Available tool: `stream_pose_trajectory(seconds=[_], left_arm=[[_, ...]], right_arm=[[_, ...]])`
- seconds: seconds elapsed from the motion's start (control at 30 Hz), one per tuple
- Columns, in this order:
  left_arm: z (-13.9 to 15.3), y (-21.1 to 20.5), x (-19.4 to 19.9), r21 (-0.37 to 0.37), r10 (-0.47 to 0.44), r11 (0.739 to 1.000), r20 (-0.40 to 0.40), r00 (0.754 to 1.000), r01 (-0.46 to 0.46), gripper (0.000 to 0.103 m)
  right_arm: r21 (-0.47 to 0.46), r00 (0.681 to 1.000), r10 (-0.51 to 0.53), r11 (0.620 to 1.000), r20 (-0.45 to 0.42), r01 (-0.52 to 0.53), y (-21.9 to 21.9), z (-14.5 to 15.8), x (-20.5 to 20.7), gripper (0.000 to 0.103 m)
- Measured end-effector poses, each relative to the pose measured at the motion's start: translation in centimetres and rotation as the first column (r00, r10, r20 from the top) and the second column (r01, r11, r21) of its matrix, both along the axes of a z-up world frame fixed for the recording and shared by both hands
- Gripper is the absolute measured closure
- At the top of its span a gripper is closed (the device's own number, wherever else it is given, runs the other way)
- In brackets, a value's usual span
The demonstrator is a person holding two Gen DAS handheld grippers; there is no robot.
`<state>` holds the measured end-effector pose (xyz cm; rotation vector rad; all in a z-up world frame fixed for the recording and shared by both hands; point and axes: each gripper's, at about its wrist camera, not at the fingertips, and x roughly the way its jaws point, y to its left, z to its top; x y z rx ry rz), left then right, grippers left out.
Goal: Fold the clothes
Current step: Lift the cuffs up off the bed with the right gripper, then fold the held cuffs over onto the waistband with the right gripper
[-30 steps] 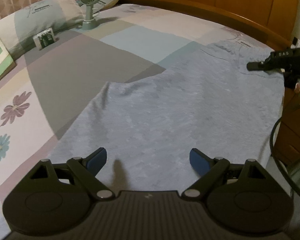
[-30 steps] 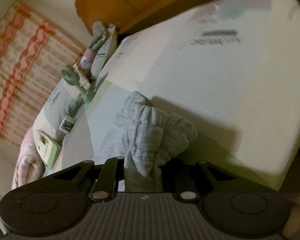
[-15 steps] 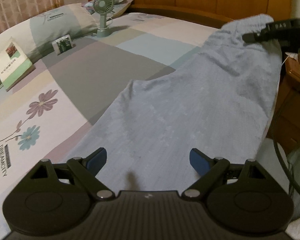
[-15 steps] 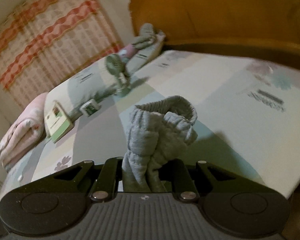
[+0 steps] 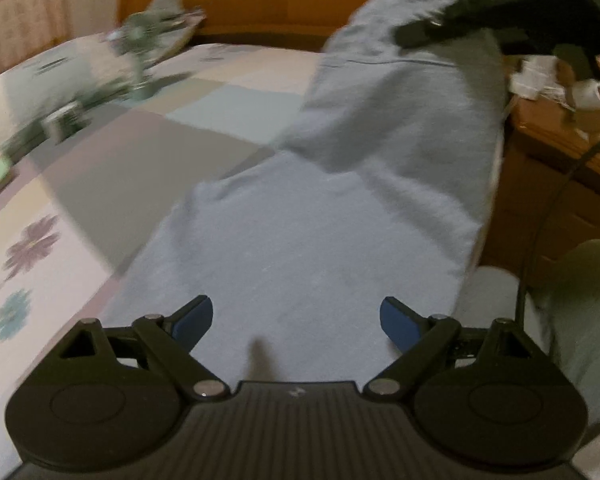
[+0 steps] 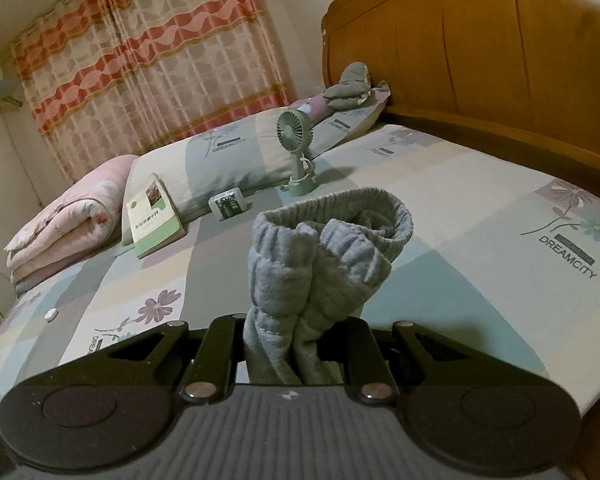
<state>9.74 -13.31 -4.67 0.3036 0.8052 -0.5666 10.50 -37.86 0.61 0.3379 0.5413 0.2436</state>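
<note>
- The patchwork bed fills my view, wooden headboard far right.
- My grey garment lies along the bed's near right edge, its far end lifted.
- My right gripper pinches the garment's ribbed hem.
- My left gripper hangs over the near end, fingers wide, holding nothing.

Fuzzy grey knit garment, matt printed cotton bedsheet, glossy varnished wood headboard, matt plastic fan.
</note>
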Motion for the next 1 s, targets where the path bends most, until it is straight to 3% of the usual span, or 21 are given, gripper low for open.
stream_pose_trajectory(seconds=[0.17, 0.23, 0.37, 0.53, 1.0], left_arm=[[-4.3, -2.6, 0.7, 0.093, -0.041, 0.994, -0.084, 0.996, 0.048, 0.012], [-4.8, -2.4, 0.3, 0.082, -0.047, 0.995, -0.074, 0.996, 0.053, 0.012], [-3.3, -0.8, 0.0, 0.060, -0.022, 0.998, -0.070, 0.997, 0.026, 0.012], [-1.3, 2.3, -1.4, 0.083, 0.065, 0.994, 0.003, 0.998, -0.065, 0.012], [1.5, 11.3, -6.6, 0.110, 0.268, 0.954, 0.097, 0.959, -0.278, 0.012]], right_arm=[[-0.003, 1.000, -0.003, 1.000, -0.001, 0.003, 0.1, 0.2, -0.3, 0.085], [-0.012, 1.000, 0.006, 1.000, -0.002, -0.006, 0.4, 0.1, -0.5, 0.085], [-0.032, 1.000, 0.027, 0.999, 0.002, -0.027, 1.2, 0.4, -0.5, 0.085], [-0.071, 0.997, 0.069, 0.995, 0.020, -0.068, 3.2, 0.9, -0.9, 0.085], [-0.238, 0.971, 0.226, 0.950, 0.073, -0.203, 11.7, 2.7, -2.6, 0.085]])
